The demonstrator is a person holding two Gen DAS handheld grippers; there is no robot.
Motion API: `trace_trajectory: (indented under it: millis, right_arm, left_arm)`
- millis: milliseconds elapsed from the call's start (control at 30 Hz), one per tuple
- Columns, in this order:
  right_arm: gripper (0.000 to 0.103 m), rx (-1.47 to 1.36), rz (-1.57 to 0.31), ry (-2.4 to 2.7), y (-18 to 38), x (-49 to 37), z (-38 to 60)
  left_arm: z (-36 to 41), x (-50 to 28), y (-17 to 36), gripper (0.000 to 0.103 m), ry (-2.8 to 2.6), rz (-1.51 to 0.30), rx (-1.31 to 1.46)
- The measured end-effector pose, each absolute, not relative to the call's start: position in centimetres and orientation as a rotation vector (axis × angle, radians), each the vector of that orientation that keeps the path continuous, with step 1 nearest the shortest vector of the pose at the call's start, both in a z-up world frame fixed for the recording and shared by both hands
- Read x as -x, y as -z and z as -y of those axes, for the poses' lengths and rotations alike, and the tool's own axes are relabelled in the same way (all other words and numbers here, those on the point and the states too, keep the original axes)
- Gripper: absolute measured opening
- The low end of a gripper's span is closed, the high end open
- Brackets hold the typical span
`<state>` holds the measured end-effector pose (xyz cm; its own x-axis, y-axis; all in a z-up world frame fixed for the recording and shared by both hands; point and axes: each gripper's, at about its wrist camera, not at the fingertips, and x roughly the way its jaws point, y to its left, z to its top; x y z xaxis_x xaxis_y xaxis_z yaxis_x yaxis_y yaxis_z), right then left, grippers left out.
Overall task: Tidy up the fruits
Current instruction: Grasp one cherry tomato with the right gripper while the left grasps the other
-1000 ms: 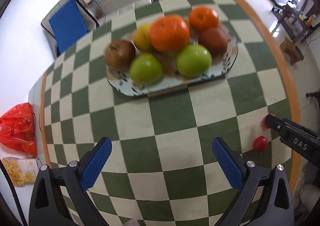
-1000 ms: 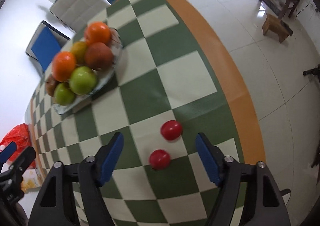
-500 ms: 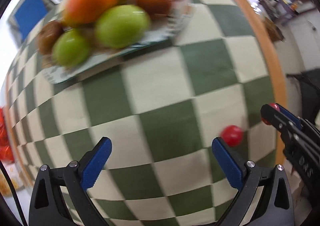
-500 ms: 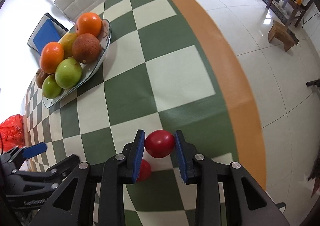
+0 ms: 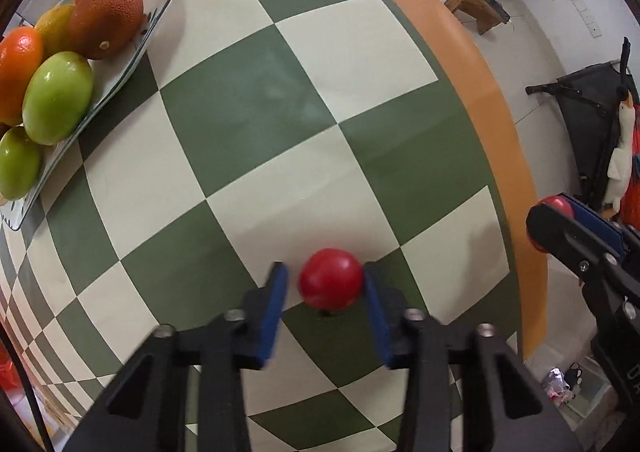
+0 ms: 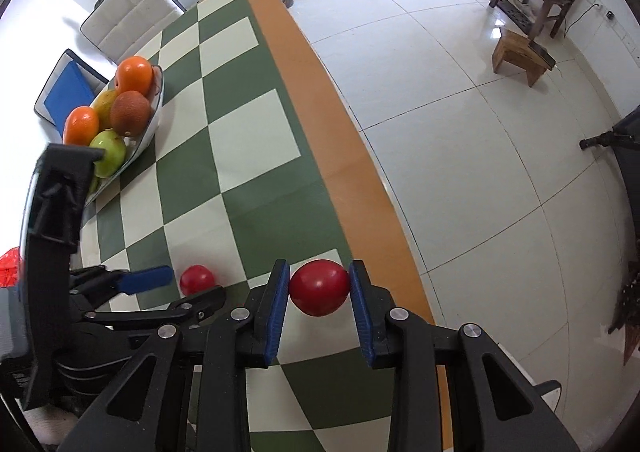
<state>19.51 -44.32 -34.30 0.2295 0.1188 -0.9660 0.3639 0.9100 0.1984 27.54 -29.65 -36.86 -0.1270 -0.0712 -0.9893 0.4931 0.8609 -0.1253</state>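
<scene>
Two round red fruits (image 5: 330, 284) (image 6: 319, 287), tong-gripped

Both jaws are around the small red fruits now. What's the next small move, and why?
Probably lift both straight up. The right gripper clamps its red fruit near the table's orange edge. The left gripper brackets the second fruit, which still sits on the cloth; confirm that grip. The plate is the likely destination.
</scene>
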Motion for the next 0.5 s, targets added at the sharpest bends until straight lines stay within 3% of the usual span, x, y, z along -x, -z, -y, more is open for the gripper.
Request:
trace_trajectory:
  millis: [200, 500]
  right_arm:
    - [0.033, -0.425, -1.327, 0.160, 33.5, -19.7, 43.9]
    - [0.033, -0.411, -1.273, 0.021, 30.7, -24.0, 39.5]
  left_arm:
    - [26.3, -28.9, 35.4, 0.028, 0.459, -1.618, -0.238]
    - [12.1, -33.6, 29.3, 0.028, 0.304, -1.541, 0.084]
